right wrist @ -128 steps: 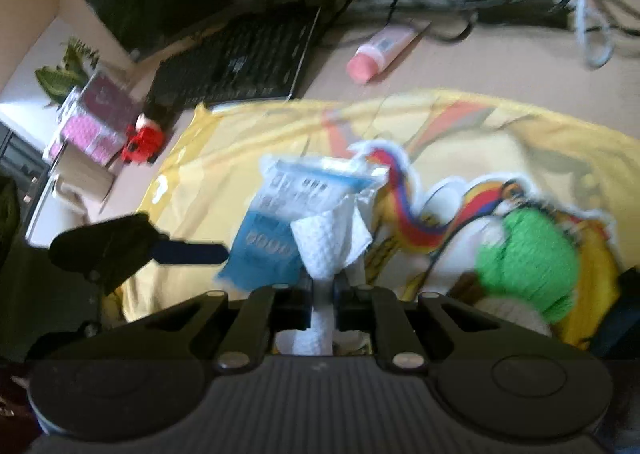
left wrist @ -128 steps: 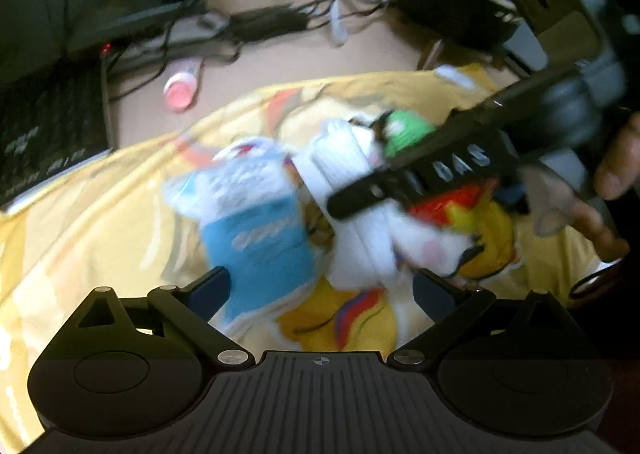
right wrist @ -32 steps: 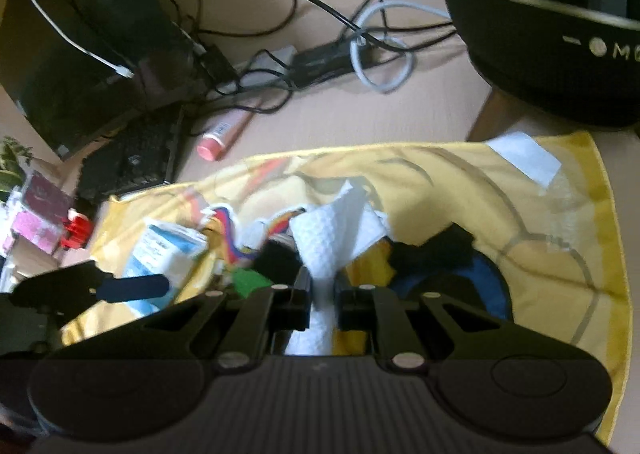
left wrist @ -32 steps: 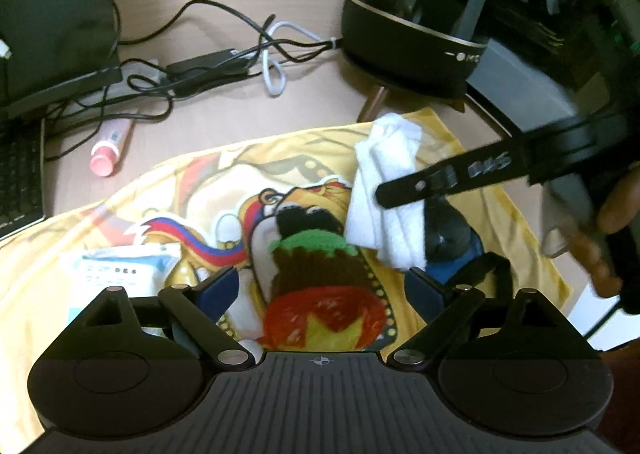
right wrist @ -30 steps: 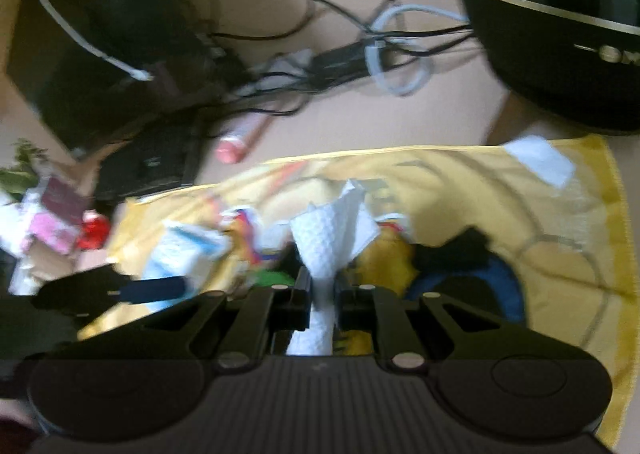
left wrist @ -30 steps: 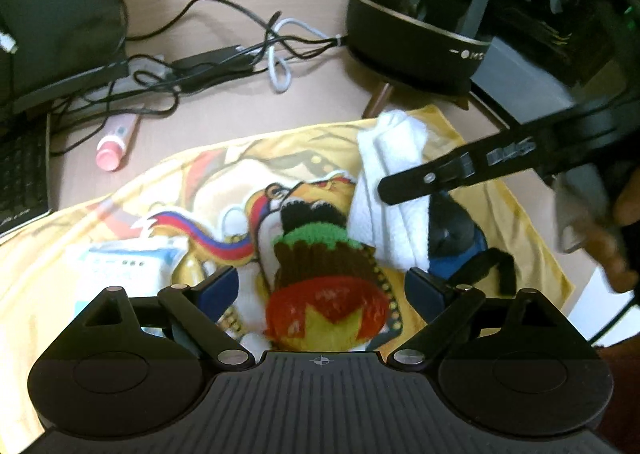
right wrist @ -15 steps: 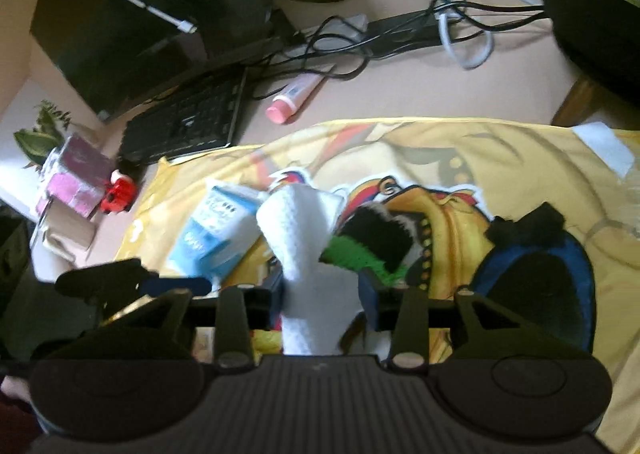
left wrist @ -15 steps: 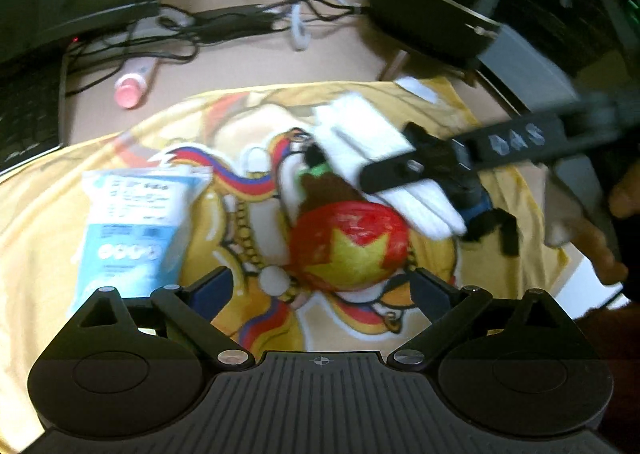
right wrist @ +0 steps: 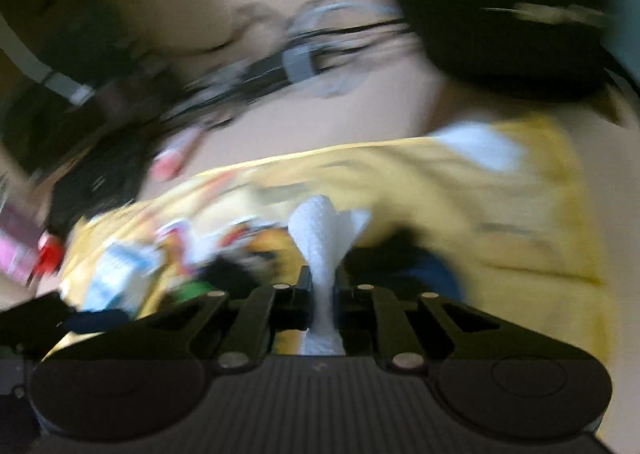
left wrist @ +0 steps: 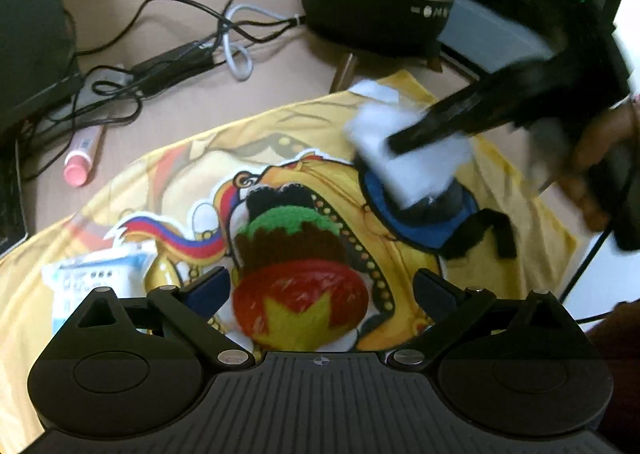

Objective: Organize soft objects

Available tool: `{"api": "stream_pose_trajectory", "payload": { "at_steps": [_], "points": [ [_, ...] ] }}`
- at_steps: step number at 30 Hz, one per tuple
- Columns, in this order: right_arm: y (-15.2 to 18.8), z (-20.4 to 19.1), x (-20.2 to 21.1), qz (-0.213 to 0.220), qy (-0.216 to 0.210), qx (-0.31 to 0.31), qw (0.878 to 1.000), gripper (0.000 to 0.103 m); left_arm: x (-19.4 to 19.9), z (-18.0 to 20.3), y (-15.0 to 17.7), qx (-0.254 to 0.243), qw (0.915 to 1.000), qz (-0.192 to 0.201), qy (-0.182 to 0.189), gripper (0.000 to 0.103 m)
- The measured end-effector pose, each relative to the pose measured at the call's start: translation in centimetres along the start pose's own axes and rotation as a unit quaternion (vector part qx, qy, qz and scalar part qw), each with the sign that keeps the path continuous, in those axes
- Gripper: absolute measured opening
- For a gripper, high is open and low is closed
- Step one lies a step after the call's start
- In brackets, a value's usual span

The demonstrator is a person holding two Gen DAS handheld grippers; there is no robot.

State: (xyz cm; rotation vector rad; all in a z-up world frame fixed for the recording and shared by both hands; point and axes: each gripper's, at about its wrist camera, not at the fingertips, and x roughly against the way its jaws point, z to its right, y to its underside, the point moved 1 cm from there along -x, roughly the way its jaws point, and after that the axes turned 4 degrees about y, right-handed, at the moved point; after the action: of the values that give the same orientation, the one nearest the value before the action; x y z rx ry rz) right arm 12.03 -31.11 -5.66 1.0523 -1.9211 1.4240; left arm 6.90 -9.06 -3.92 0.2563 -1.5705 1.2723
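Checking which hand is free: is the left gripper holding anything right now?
No, the left gripper has its fingers spread wide with only the knitted toy lying between them on the cloth.

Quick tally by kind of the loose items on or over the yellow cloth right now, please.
Knitted toys: 1, the red, green and brown one.
Tissue packs: 1, blue and white.
White paper towels: 1, held in the right gripper.
Blue and black fabric pieces: 1.
Total: 4.

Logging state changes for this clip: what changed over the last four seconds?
The right gripper carried the white tissue from beside the blue packet rightward to over the blue-black item, loosening briefly, then clamping again. The left gripper stayed open; the crocheted toy remained on the yellow cloth.
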Motion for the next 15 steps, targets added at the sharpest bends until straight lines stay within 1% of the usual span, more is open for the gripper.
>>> {"api": "stream_pose_trajectory", "payload": {
  "at_steps": [2, 4, 6, 8, 9, 11, 13, 15],
  "points": [
    [-0.3, 2.2, 1.2, 0.013, 0.018, -0.019, 1.000, 0.011, -1.4, 0.5, -0.3, -0.010, 0.9997, -0.012, -0.018, 0.102],
    [-0.4, 3.9, 2.2, 0.022, 0.034, -0.030, 0.999, 0.011, -2.8, 0.3, -0.4, -0.012, 0.9992, -0.029, -0.026, 0.102],
    [-0.1, 4.8, 2.4, 0.022, 0.043, -0.032, 0.998, 0.011, -4.1, 0.1, -0.4, -0.013, 0.9983, -0.045, -0.036, 0.102],
    [0.6, 5.2, 1.9, 0.012, 0.056, -0.027, 0.998, 0.011, -4.5, -0.3, -0.4, -0.012, 0.9971, -0.052, -0.054, 0.102],
    [0.9, 5.3, 1.7, 0.007, 0.061, -0.024, 0.998, 0.011, -4.3, -0.6, -0.5, -0.007, 0.9973, -0.048, -0.056, 0.102],
    [1.6, 5.1, 0.9, -0.005, 0.064, -0.021, 0.998, 0.011, -3.4, -1.1, -0.7, 0.009, 0.9982, -0.035, -0.048, 0.102],
    [1.9, 4.7, 0.4, -0.013, 0.047, -0.027, 0.998, 0.011, -2.7, -1.6, -1.1, 0.019, 0.9982, -0.024, -0.052, 0.102],
    [1.9, 3.9, 0.2, -0.011, 0.034, -0.021, 0.999, 0.011, -1.5, -2.0, -1.3, 0.028, 0.9982, -0.009, -0.052, 0.102]
  ]
}}
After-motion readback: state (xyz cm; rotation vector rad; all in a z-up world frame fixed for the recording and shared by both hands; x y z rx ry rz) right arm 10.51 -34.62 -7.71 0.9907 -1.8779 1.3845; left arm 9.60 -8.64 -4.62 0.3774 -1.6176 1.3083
